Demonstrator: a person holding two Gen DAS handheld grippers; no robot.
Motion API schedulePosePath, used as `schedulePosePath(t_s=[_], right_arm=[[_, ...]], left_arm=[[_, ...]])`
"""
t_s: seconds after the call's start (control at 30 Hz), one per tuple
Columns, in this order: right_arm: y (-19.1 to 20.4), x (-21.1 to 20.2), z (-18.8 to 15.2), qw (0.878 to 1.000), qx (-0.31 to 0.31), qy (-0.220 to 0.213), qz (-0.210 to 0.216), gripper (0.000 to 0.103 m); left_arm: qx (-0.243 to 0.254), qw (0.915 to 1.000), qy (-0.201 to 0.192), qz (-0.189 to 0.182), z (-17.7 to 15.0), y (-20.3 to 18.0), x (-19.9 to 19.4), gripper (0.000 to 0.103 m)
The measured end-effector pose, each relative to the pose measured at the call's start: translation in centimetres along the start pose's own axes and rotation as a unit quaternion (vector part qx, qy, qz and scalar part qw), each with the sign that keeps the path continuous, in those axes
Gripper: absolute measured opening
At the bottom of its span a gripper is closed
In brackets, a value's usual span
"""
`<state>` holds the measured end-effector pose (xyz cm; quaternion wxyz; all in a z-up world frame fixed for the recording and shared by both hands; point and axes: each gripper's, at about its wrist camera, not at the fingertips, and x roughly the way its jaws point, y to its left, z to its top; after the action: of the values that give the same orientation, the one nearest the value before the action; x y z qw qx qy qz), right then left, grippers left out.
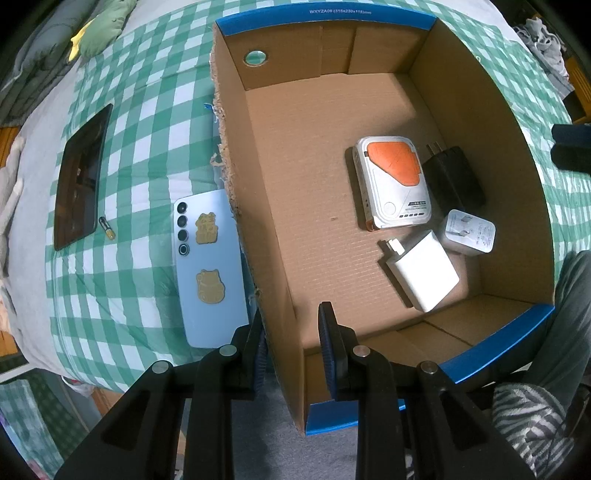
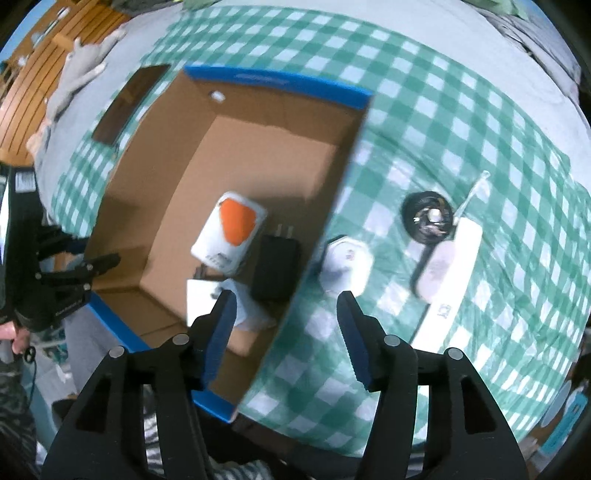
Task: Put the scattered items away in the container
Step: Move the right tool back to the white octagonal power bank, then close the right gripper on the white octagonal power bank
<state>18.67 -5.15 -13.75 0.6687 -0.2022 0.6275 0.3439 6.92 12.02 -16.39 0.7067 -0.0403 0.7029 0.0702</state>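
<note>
A cardboard box point(image 1: 273, 229) with blue rims sits on a green checked cloth. Inside lie a white and orange power bank point(image 1: 391, 181), a black charger point(image 1: 454, 181), a small white plug point(image 1: 469, 232) and a larger white charger point(image 1: 421, 269). My left gripper point(image 1: 291, 347) is open, its fingers on either side of the box's near-left wall. A blue phone point(image 1: 207, 266) lies just left of the box. My right gripper point(image 2: 288, 328) is open and empty above the box's right wall point(image 2: 317, 236). Right of it lie a white plug point(image 2: 347, 266), a black coiled cable point(image 2: 428, 218) and a white power strip point(image 2: 450, 266).
A dark tablet point(image 1: 81, 177) and a small yellow item point(image 1: 107, 229) lie on the cloth to the far left. A green cushion point(image 1: 107, 26) is at the back. My legs point(image 1: 546, 369) are at the bed's near edge.
</note>
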Motion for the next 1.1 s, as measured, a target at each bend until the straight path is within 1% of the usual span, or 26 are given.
schedulePosePath(t_s=[0.13,0.23,0.4,0.5,0.6,0.87,1.1], right_arm=[[-2.0,0.1,0.1,1.000,0.020,-0.003,-0.004,0.059],[-3.5,1.0,0.1,0.999,0.036,0.005,-0.008,0.059],[-5.6,3.5,0.0,0.998,0.063,0.027,-0.003,0.059],[-6.6,5.2,-0.1,0.996,0.085,0.039,0.012,0.059],[-7.2,6.4,-0.1,0.994,0.096,0.046,0.019,0.059],[-7.4,8.6,0.2,0.993,0.094,0.064,0.007,0.059],[-7.6,9.2,0.7,0.992,0.105,0.063,0.022,0.059]], left_arm=[[0.000,1.0000,0.000,0.001,0.0,0.0,0.0,0.024],[0.000,1.0000,0.001,0.001,0.0,0.0,0.0,0.024],[0.001,1.0000,0.001,0.001,-0.1,0.0,0.0,0.024],[0.001,1.0000,0.002,0.001,-0.1,0.1,0.0,0.024],[0.001,1.0000,0.002,0.000,-0.2,0.1,0.0,0.024],[0.002,1.0000,0.005,-0.003,-0.4,0.1,0.1,0.024],[0.002,1.0000,0.007,-0.003,-0.1,0.1,0.3,0.024]])
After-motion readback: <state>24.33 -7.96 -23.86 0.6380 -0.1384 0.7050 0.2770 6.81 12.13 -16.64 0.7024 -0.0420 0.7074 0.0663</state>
